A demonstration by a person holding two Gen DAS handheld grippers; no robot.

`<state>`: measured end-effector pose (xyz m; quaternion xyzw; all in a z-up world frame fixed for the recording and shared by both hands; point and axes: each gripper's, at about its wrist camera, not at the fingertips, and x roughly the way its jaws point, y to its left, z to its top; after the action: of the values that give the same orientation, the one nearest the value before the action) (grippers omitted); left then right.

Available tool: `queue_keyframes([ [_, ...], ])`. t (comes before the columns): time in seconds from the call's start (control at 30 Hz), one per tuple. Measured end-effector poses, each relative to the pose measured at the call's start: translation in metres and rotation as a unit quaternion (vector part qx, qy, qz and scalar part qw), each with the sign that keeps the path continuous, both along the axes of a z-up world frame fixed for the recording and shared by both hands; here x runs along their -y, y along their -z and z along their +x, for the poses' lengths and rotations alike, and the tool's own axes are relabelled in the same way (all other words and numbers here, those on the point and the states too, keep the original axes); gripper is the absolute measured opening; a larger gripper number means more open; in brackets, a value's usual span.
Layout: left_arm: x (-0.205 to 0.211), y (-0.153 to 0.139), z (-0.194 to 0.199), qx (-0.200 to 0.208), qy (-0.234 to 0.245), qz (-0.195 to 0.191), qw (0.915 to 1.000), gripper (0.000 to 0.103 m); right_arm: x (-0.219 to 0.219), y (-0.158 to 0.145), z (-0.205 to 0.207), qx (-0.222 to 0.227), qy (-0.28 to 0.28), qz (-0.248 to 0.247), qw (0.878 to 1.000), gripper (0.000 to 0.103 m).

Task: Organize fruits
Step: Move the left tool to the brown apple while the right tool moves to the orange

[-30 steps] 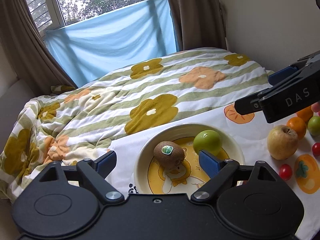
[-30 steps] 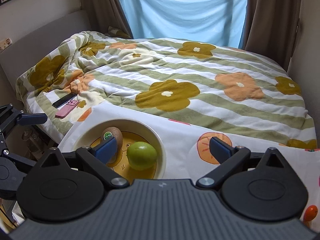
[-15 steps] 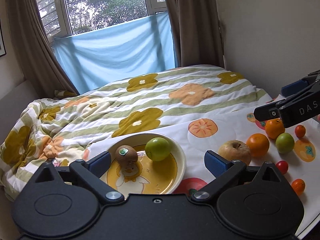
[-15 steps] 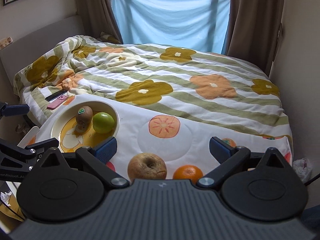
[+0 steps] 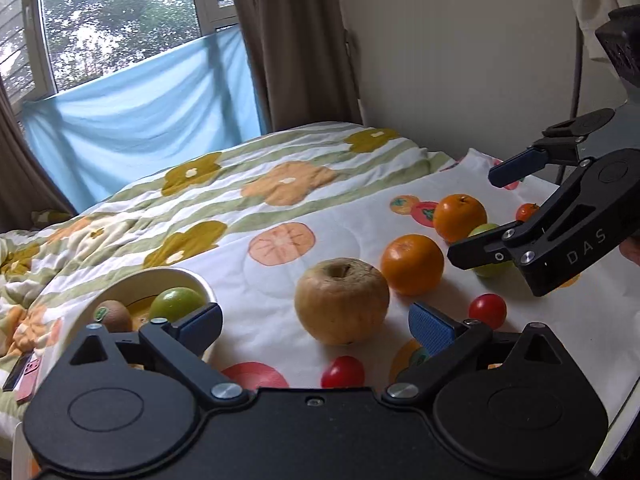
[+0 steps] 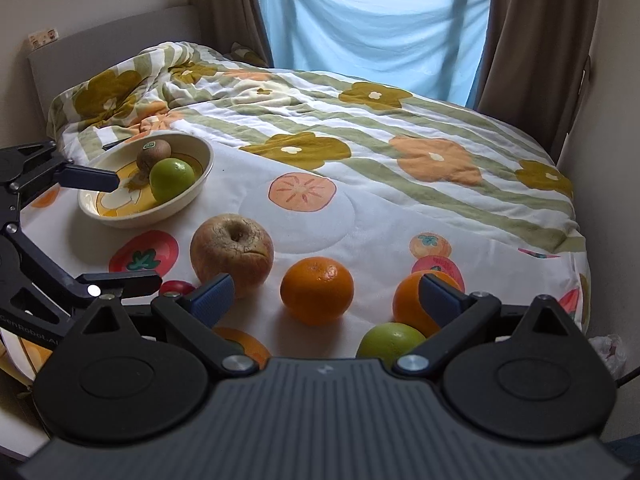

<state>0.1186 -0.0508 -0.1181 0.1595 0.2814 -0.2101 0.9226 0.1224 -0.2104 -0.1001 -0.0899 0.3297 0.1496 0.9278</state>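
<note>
While both grippers stand wide apart and hold nothing, the fruit waits on the cloth [image 5: 280, 292] spread over the bed's near end.

From the left wrist view, the left gripper [image 5: 316, 322] frames the apple [image 5: 342, 300], which lies just ahead of its blue pads, probably the next pick. Toward the cloth's left edge the bowl [image 5: 160, 276] already holds a kiwi [image 5: 114, 314] and a green fruit [image 5: 176, 302], so it looks like the collecting place. Two oranges [image 5: 412, 264] sit behind the apple, and cherry tomatoes [image 5: 487, 310] lie near the cloth's front edge. The right gripper [image 5: 484, 216] hangs over the right-hand fruit and covers most of a second green fruit there. The gripper body cuts off the bowl's near rim.

From the right wrist view, the right gripper [image 6: 328, 296] brackets the middle orange [image 6: 317, 290]; its right pad hides part of another orange [image 6: 408, 304]. A green fruit [image 6: 386, 340] is half hidden below. The left gripper [image 6: 112, 232] reaches in from the left, one finger crossing the bowl [image 6: 172, 200].
</note>
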Motion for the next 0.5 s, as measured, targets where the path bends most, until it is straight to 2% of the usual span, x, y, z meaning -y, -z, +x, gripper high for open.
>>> queue_keyframes([
  [0.2,0.016,0.023,0.024,-0.017,0.028,0.002,0.9995,0.101,0.010,0.027,0.005,0.005,-0.037,-0.010,0.999,0.103],
  [0.5,0.021,0.040,0.050,-0.062,0.021,-0.008,0.9978,0.098,0.010,0.041,0.016,0.000,-0.063,-0.016,0.998,0.103],
])
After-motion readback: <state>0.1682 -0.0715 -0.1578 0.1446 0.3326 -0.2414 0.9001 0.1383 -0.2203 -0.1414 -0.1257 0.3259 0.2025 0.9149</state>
